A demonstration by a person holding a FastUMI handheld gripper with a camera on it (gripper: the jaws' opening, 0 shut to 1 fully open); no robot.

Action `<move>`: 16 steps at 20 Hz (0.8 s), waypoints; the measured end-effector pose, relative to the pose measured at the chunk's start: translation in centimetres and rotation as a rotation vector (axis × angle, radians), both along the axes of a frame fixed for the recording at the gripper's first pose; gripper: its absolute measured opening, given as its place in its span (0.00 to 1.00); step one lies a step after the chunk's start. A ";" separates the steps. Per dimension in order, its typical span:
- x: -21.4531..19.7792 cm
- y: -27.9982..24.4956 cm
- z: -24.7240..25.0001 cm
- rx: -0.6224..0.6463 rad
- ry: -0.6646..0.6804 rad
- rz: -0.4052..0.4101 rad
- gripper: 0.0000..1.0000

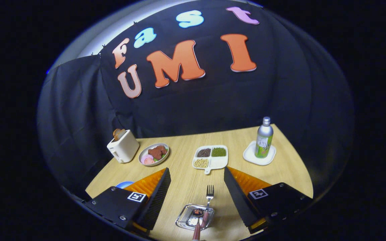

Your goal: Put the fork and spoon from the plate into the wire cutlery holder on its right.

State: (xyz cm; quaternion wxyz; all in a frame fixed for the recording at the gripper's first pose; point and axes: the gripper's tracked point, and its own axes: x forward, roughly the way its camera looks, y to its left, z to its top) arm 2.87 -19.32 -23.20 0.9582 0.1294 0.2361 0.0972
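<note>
Gripper (197, 187): one; fingers spread wide apart, nothing between the pads, held above the near part of the table.
Table (280, 174): one, light wood.
Plate (188, 219): one small clear square dish, near edge of the table, between the two fingers.
Fork (209, 192): one; tines point to the far side, just past the plate's far right corner; handle runs back toward the near edge over the plate's right side.
Spoon: cannot tell; a second handle may lie beside the fork's, too small to be sure.
Wire cutlery holder: not made out.
Divided tray (221, 162): one, white, four compartments, three filled with grains or beans (dark, green, pale); beyond the fingers, centre of the table.
Bowl of food (153, 154): one, left of the tray.
Toaster (123, 146): one, white, far left, with one slice standing in it.
Bottle (264, 138): one, upright on one white coaster (251, 155), far right.
Blue object (124, 184): one, near left, partly hidden behind the left finger.
</note>
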 end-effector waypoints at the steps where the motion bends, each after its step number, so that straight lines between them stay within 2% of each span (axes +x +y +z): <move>1: 0.2 -0.3 1.0 -0.025 -0.052 -0.013 0.96; 7: 0.3 -0.2 5.8 -0.123 -0.247 -0.036 0.96; 16: -0.6 0.4 11.4 -0.112 -0.422 -0.095 0.96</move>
